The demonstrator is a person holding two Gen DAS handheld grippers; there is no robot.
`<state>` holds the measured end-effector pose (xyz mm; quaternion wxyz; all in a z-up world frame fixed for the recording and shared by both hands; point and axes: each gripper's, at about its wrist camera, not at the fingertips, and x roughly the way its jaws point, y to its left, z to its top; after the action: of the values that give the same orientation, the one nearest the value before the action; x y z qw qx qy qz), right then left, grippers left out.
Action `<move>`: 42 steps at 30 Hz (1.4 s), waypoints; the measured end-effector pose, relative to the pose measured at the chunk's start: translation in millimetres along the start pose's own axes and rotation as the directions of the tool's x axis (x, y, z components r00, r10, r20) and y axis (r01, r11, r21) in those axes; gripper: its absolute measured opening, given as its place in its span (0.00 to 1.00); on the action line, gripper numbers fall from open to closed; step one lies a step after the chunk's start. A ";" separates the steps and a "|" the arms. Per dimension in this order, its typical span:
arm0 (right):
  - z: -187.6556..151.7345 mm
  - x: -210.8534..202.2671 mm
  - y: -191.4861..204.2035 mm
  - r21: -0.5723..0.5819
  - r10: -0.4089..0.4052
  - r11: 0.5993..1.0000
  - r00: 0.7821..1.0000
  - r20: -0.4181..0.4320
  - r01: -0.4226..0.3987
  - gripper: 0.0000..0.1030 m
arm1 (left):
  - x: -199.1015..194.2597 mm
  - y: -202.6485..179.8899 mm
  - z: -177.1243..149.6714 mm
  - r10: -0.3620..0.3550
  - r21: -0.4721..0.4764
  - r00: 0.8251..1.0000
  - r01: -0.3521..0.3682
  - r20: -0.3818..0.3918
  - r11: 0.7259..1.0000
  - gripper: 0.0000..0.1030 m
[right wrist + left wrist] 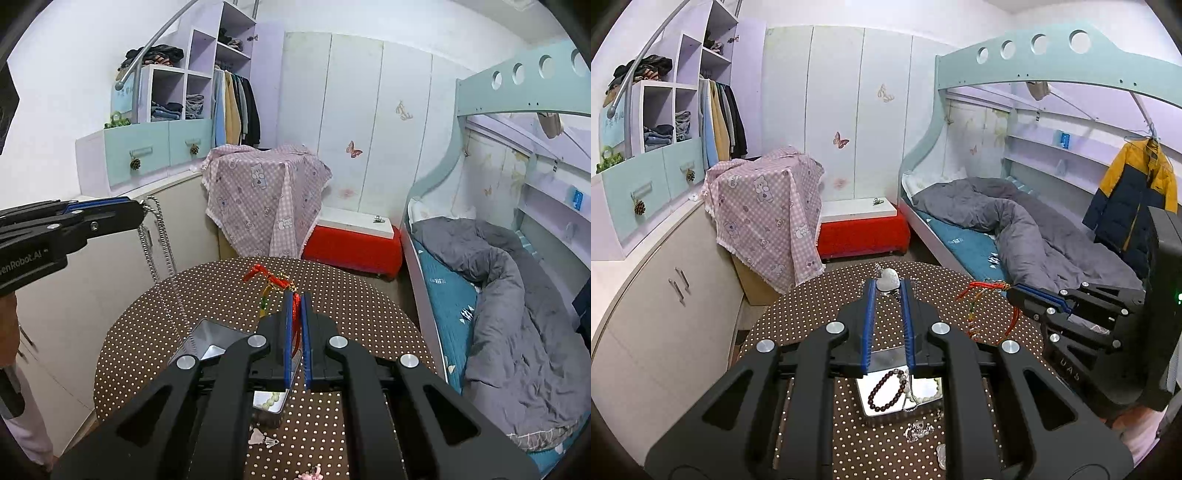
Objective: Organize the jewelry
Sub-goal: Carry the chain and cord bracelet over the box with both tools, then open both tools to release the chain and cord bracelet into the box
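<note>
My left gripper (887,287) is shut on a silver chain necklace with a white heart pendant (888,278); in the right wrist view the left gripper (138,212) holds the chain (162,236) hanging down to the table. My right gripper (295,295) is shut on a red cord bracelet (273,280) above the table; it also shows in the left wrist view (1012,291) with the red cord bracelet (982,286). A shiny metal tray (879,402) under the grippers holds a dark bead bracelet (888,389) and pale beads (267,400).
The round table (155,350) has a brown dotted cloth. Small loose trinkets lie near its front edge (918,432) (266,439). A bunk bed (498,295) stands to the right, a cupboard (665,314) to the left, a red box (862,234) behind.
</note>
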<state>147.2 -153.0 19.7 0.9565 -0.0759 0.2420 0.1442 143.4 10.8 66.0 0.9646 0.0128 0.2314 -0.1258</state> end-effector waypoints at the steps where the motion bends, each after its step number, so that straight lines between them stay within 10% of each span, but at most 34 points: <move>1: 0.1 2.7 0.4 -0.002 0.003 1.000 1.000 -0.003 -0.003 0.03 | 2.0 -0.8 0.8 -0.004 0.001 1.000 0.004 -0.001 1.000 0.13; 25: -41.3 66.7 4.1 0.066 0.089 0.995 0.970 -0.225 -0.076 0.05 | 88.2 11.3 -58.9 0.023 -0.048 0.962 -0.038 -0.273 0.998 0.14; 30: -40.1 67.1 -2.6 0.086 0.067 0.995 0.970 -0.235 -0.047 0.32 | 91.7 16.9 -69.8 0.026 -0.055 0.953 -0.044 -0.303 0.998 0.52; 42: -38.4 54.8 -9.0 0.081 0.036 0.997 0.977 -0.208 -0.020 0.47 | 90.8 19.9 -72.7 0.026 -0.065 0.950 -0.048 -0.312 0.997 0.52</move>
<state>179.2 -156.7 -39.7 0.9258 -0.0495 0.3480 0.1391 194.3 14.6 -40.4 0.9181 0.0020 0.3847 -0.0957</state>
